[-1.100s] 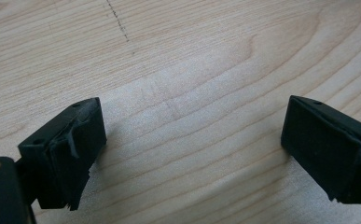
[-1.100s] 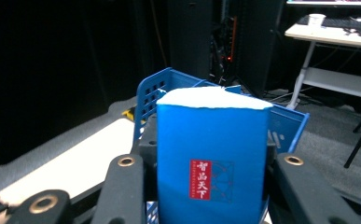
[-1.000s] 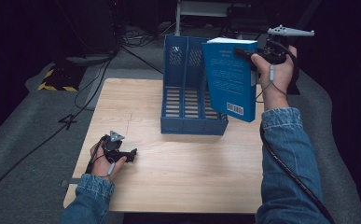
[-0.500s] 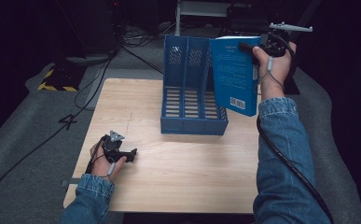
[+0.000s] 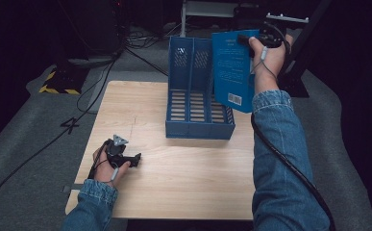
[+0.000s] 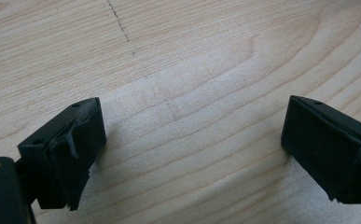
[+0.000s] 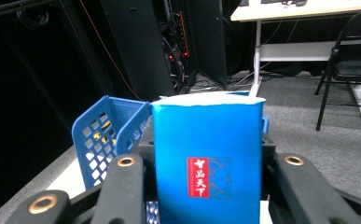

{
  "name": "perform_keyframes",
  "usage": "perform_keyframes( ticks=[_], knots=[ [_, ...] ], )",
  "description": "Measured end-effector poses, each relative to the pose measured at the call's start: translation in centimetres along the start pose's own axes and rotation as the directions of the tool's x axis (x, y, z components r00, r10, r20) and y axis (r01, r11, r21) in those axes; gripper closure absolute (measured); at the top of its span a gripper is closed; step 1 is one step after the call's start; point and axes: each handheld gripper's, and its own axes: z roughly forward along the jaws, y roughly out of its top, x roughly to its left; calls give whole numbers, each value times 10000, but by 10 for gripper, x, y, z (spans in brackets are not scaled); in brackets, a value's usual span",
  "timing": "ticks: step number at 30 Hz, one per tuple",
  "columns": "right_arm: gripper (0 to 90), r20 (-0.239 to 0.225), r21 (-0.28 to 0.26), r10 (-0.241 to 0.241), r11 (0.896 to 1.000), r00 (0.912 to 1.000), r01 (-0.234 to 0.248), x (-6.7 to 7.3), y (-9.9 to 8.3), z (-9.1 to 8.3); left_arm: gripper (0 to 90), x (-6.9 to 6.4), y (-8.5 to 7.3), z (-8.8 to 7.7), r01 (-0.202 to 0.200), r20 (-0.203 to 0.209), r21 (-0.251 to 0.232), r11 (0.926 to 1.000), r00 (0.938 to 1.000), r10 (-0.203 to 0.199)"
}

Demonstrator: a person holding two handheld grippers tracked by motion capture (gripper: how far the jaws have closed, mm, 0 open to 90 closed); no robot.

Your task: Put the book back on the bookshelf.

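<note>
A blue book (image 5: 231, 70) hangs upright in the air over the right side of a blue file rack (image 5: 193, 103). My right gripper (image 5: 246, 39) is shut on the book near its top edge. In the right gripper view the book's spine (image 7: 208, 163) with a red label stands between the two jaws, and the rack (image 7: 106, 135) lies behind it to the left. My left gripper (image 5: 136, 159) rests on the wooden table (image 5: 140, 115) near its front left. It stands open, with bare wood between its fingers (image 6: 68, 149).
The rack stands at the table's back middle, with slotted compartments open to the front. Cables (image 5: 102, 91) run over the grey floor left of the table. A black stand (image 5: 303, 62) rises at the back right. A chair and a desk (image 7: 350, 51) stand farther off.
My right gripper has carried the book to the left and turned it more edge-on above the rack. The left gripper has stayed where it was.
</note>
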Motion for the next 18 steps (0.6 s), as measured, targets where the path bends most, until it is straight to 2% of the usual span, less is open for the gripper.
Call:
perform_keyframes(
  ticks=[3,7,13,18],
  knots=[
    [607,94,-101,167,9998,9998,-166,3,1,5,69,0,0,0,0,2,1,10000,10000,0],
    [607,104,-110,294,9995,9995,-292,0,0,8,69,0,0,0,2,4,2,10000,10000,-2],
    [606,-14,-349,692,9970,9976,-692,-17,-4,-3,67,0,0,0,13,38,67,10000,10000,-13],
    [605,68,-490,635,9968,9980,-631,-26,-4,-11,67,0,0,0,-1,37,86,10000,10000,0]
  ],
)
